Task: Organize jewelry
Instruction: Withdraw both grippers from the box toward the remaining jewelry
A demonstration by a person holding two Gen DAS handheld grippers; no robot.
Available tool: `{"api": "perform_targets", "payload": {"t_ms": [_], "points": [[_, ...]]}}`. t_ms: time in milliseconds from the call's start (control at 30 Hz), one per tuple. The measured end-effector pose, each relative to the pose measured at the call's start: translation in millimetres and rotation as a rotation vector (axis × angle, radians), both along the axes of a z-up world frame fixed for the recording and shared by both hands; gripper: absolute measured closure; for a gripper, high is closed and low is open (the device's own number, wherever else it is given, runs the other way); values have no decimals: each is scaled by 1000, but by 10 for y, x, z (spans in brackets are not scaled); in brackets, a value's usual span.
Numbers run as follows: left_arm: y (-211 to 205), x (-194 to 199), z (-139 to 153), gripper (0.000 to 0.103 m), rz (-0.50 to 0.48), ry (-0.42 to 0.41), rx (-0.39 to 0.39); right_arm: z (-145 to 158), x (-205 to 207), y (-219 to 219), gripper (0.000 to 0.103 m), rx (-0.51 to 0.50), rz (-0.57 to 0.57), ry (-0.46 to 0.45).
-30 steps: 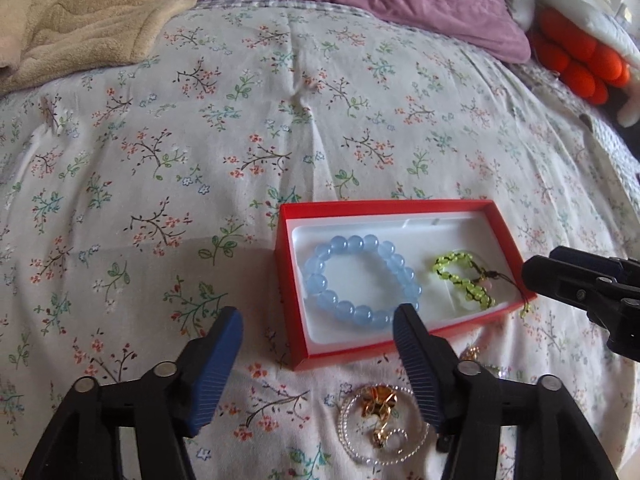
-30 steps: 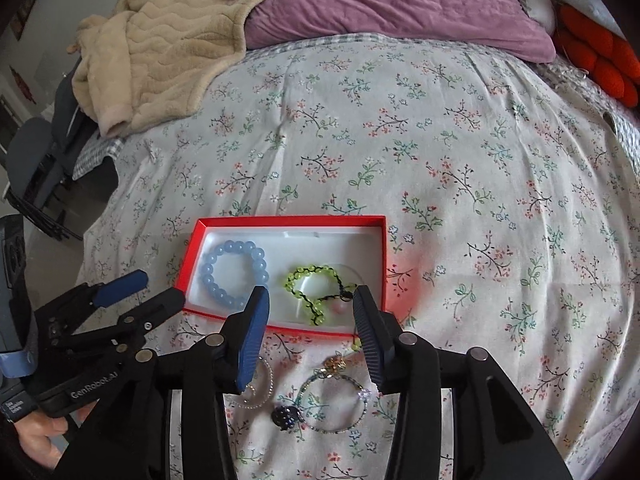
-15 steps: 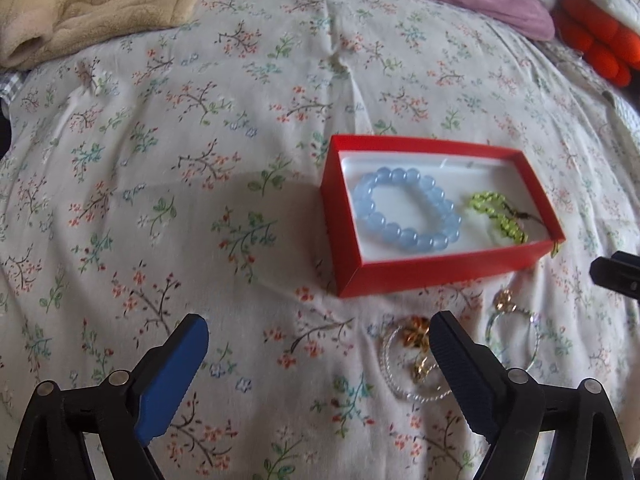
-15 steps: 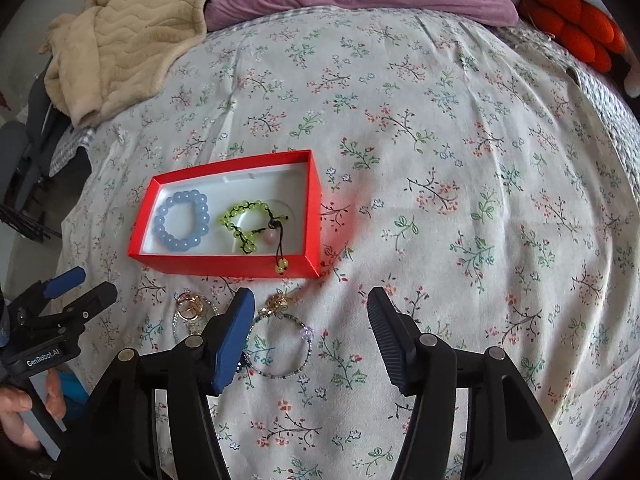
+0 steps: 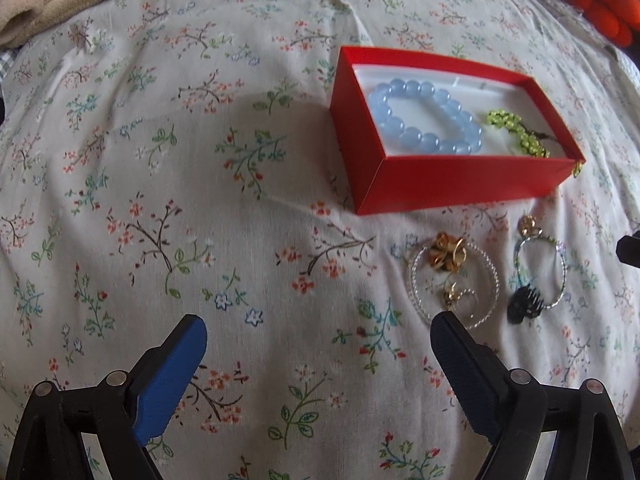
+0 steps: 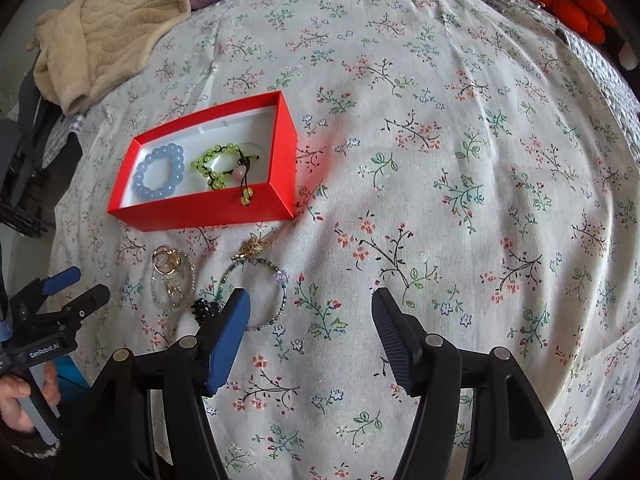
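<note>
While both tongs hang over the soft floral bedspread [image 6: 440, 128], the left tongs [image 5: 318, 330] stand wide with nothing between their ribbed blue pads. The right tongs [image 6: 311, 305] have just been opening and grip nothing either. A shallow red cardboard box [image 6: 256, 204] with a white lining holds a bracelet of smooth pale-blue round beads [image 6: 159, 171] and a knotted yellow-green beaded bracelet [image 6: 216, 166], its tassel draped over the box rim. Just beside the box lie a clear bead hoop [image 5: 456, 284] with gold rings, a thin multicoloured bead hoop [image 6: 256, 292] and a small black claw clip [image 5: 524, 307].
</note>
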State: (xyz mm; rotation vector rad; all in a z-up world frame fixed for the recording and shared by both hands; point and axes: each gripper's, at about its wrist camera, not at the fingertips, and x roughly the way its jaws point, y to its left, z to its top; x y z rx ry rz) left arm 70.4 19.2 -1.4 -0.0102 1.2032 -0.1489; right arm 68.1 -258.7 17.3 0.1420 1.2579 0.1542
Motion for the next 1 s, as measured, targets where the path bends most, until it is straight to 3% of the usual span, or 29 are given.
{"api": "perform_targets", "payload": {"t_ms": [333,533,733,867,1000], "points": [[15,56,-54,10,19,36,-129,-160,24,-27,37,-9,-11,52],[-291,60,-20,25,-152,-53,-181,-221,55,-13,37,-22,-6,72],[-566,47,-126,33,-307,-114,-123,-255,75,15,37,-30,7,74],[-697,62,-248,46,-339,-115,-89,-285,96,30,37,-33,9,81],[-785,104,-323,50,-344,-126,-77,-311,131,58,37,-29,15,76]]}}
